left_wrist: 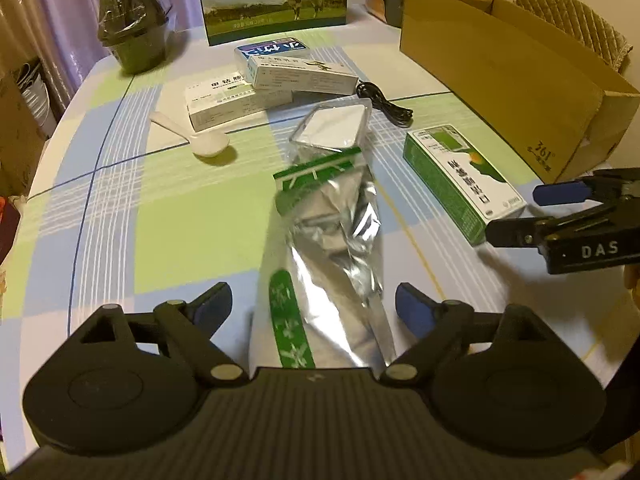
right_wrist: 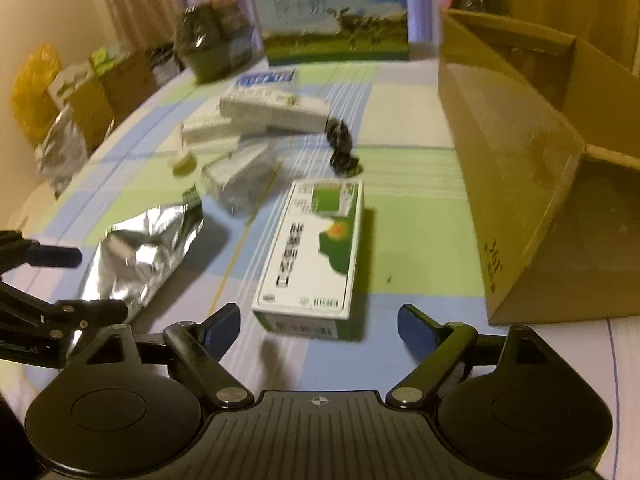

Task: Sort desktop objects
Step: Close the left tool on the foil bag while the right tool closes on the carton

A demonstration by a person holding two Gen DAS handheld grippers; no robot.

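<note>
Both grippers spread wide, gripping nothing: left gripper straddles foil pouch, right gripper faces green medicine box.

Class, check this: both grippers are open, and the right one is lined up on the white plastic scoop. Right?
Not quite. The right gripper faces the green-and-white box, not the scoop, as the right wrist view shows. Both jaws are open.

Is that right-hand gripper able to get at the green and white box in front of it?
Probably yes. The right gripper is open and the green and white box lies straight ahead with only bare tablecloth between them; the foil bag sits off to its left.
</note>
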